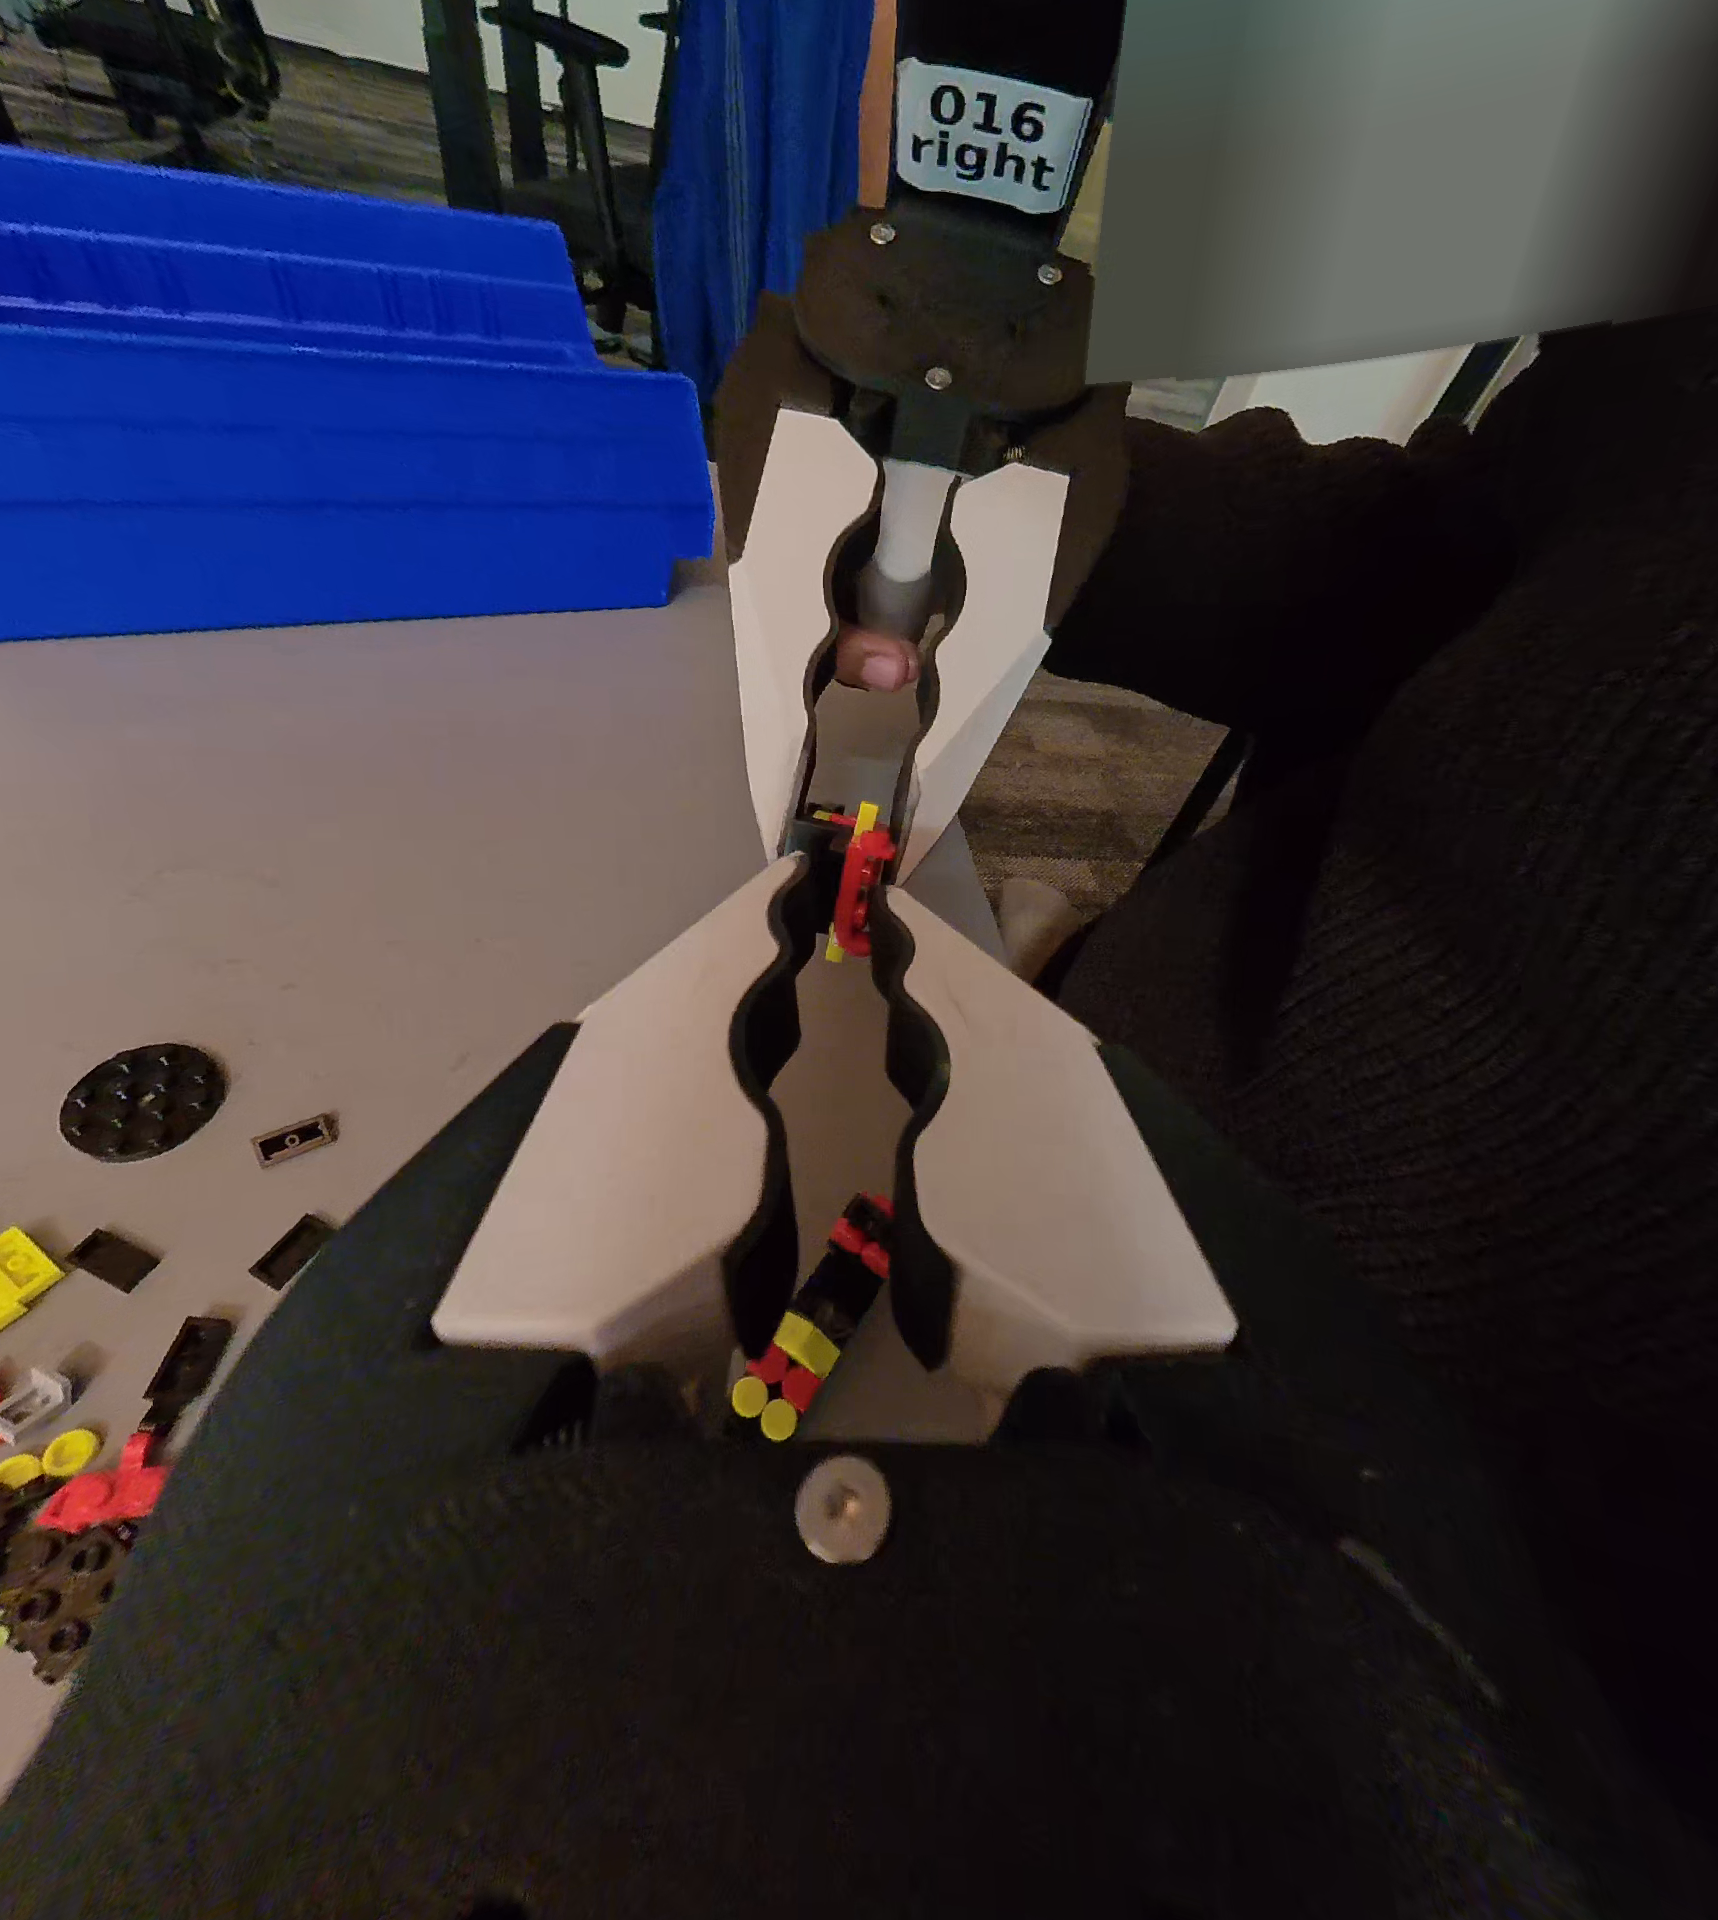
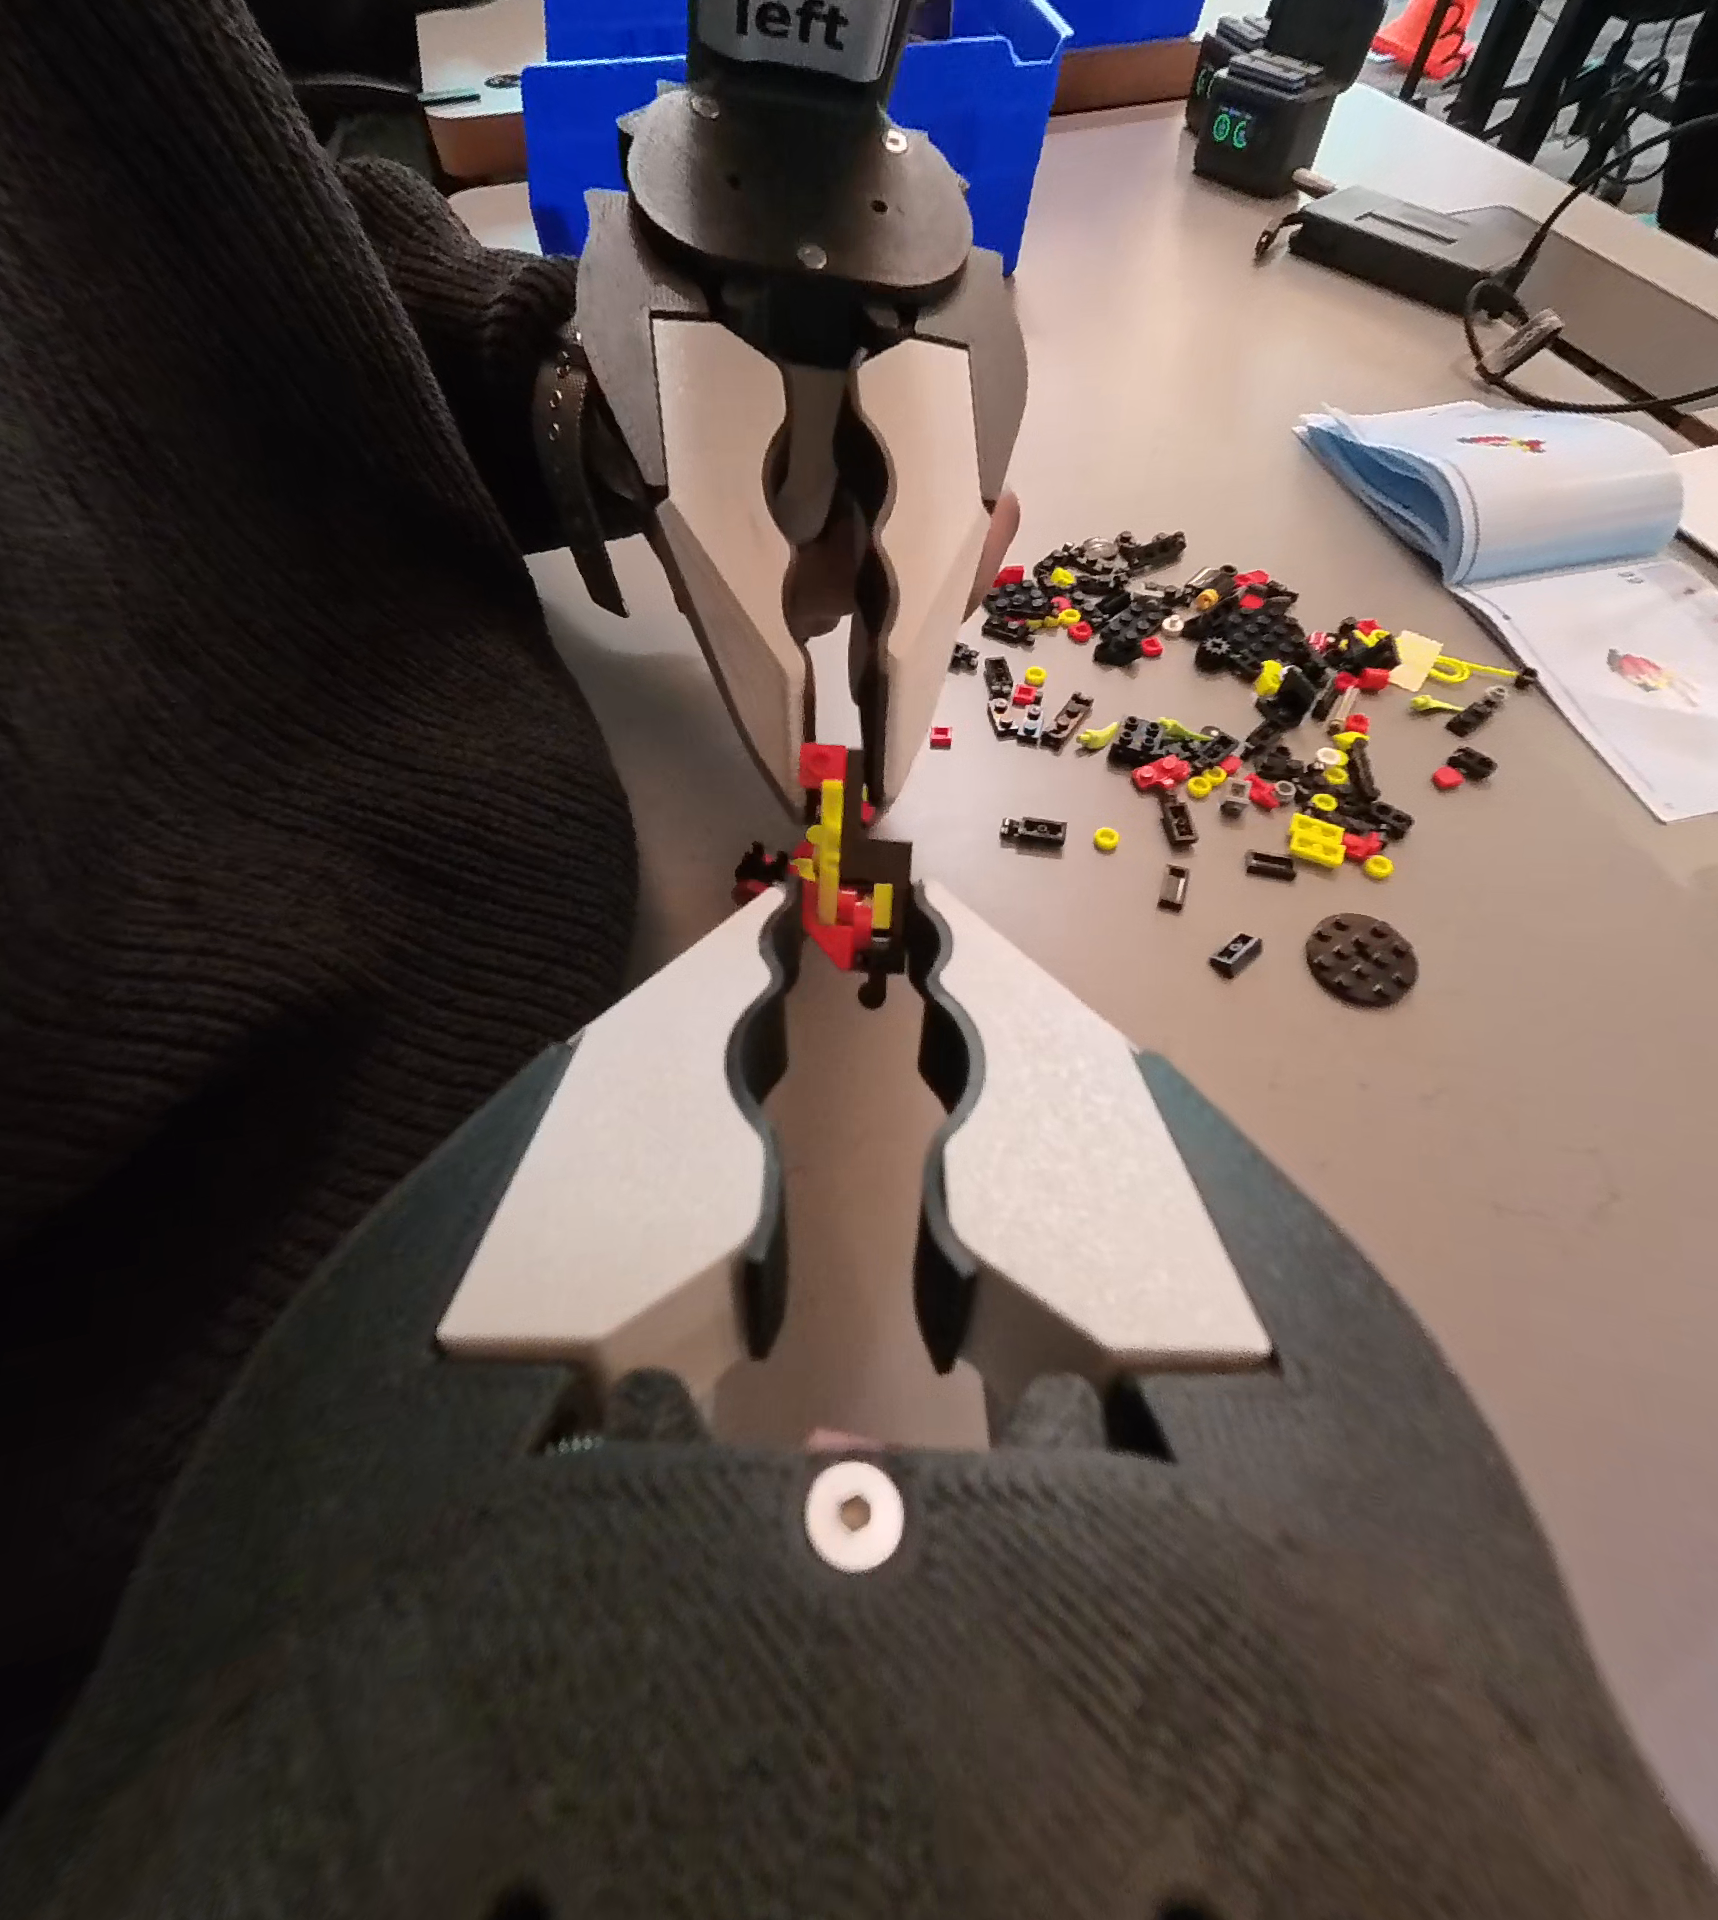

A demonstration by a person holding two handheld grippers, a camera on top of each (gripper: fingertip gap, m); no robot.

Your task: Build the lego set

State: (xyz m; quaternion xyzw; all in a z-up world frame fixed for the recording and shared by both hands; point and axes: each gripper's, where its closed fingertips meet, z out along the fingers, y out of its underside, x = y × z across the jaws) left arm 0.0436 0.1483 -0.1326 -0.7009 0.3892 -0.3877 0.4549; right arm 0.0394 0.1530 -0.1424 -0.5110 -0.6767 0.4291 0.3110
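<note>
A small red, yellow and black lego assembly (image 1: 860, 883) (image 2: 842, 883) is held in the air between both grippers, tip to tip. My left gripper (image 1: 847, 885) is shut on one end of it; in the right wrist view it (image 2: 839, 795) comes down from above. My right gripper (image 2: 852, 906) is shut on the other end; in the left wrist view it (image 1: 850, 831) reaches in from the top. A second black, red and yellow sub-assembly (image 1: 813, 1320) lies on the table under the left fingers.
Loose lego pieces (image 2: 1250, 707) (image 1: 3, 1403) are spread on the grey table (image 2: 1250, 1247), with a black round plate (image 2: 1361, 958) (image 1: 143, 1101). An open instruction booklet (image 2: 1561, 520) lies at the right. Blue bins (image 1: 263, 416) (image 2: 980, 135) stand behind. A person's dark sleeve (image 2: 211, 727) fills the left. My right tips are roughly 15 cm from the black round plate (image 2: 1361, 958). Look for it in the left wrist view (image 1: 151, 1088) too.
</note>
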